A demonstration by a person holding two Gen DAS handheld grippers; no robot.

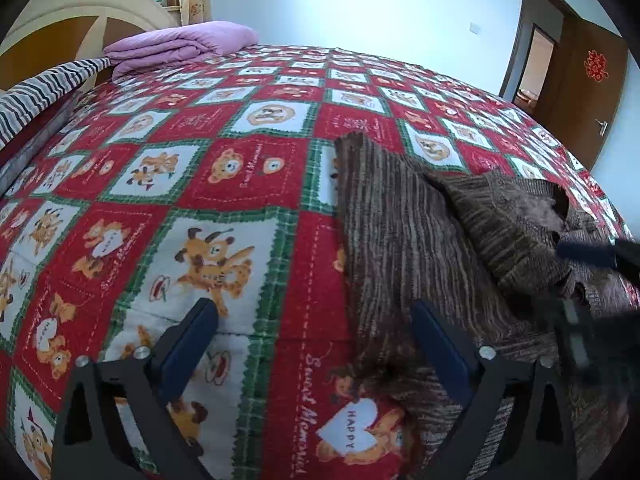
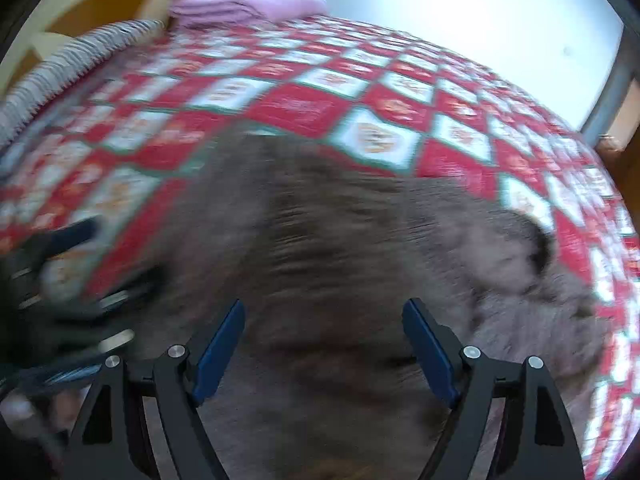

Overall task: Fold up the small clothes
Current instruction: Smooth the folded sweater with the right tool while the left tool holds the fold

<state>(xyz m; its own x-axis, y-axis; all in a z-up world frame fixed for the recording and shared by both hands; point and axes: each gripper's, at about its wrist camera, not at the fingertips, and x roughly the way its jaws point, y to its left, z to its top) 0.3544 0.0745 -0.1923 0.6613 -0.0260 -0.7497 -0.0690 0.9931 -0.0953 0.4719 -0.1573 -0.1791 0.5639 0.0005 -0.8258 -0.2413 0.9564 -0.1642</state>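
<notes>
From the left wrist, your left gripper [image 1: 314,334] has its fingers apart, empty, at the edge of the brown sweater [image 1: 408,240] lying on the bed [image 1: 240,168]. One part is already folded over; more folding is left. A purple blanket [image 1: 180,46] sits far off, a door [image 1: 592,80] beyond. From the right wrist, blurred, your right gripper [image 2: 324,344] hangs spread, seemingly empty, above the sweater.

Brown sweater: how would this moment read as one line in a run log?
brown sweater flat on bed quilt | left gripper open | right gripper open over sweater | fold unfinished
</notes>
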